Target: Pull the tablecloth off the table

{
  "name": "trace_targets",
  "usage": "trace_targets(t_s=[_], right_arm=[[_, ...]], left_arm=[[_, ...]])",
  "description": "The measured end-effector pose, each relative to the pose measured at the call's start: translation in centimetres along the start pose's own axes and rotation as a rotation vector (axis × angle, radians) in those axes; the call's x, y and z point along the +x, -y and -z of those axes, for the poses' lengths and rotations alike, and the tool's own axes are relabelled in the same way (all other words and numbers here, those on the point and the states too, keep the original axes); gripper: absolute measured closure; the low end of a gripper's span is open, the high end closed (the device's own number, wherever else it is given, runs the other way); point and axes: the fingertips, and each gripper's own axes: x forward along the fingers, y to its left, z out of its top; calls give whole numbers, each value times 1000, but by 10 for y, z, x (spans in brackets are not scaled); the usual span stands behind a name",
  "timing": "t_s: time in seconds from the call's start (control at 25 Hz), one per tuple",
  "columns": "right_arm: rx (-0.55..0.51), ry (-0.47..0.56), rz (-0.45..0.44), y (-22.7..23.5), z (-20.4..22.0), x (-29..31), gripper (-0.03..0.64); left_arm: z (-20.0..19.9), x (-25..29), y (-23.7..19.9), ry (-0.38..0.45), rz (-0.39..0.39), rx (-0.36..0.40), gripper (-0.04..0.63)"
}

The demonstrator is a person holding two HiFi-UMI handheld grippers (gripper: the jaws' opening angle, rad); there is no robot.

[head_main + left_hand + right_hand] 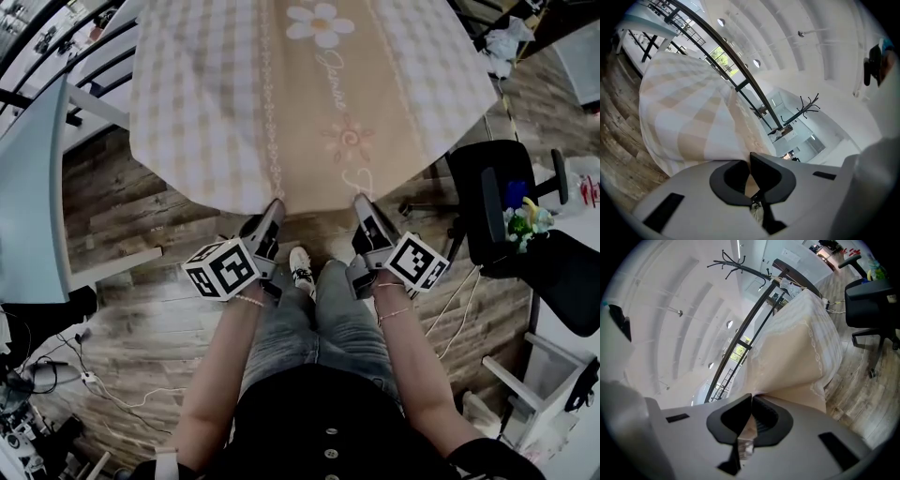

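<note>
A beige and white checked tablecloth (309,103) with flower prints is stretched from the table toward me in the head view. My left gripper (273,208) is shut on its near hem, left of the middle. My right gripper (361,204) is shut on the same hem a little to the right. In the left gripper view the tablecloth (689,122) fans upward from the closed left gripper (749,165). The right gripper view shows the tablecloth (792,362) rising from the pinched right gripper (751,406). The table under the cloth is hidden.
A black office chair (511,211) stands at the right, with a second dark seat (572,281) beside it. A pale blue panel (33,197) stands at the left. Cables (94,380) lie on the wooden floor (141,319). The person's legs and shoe (302,267) are below the hem.
</note>
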Motion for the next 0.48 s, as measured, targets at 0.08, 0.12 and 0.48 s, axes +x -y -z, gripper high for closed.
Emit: trace_targets(t_s=[0.08,0.12,0.48], right_arm=[[1,-10,6,-1,0,-3,589],[-2,-14,7,-2,1,-6,589],[-41,-44,-44,-19,18,-53,589]], left_arm=[[0,-1,2,-1,-5,-3,580],[2,-3,5,-1,-7,-4,580],[29,-42,28,51,-28,30,580]])
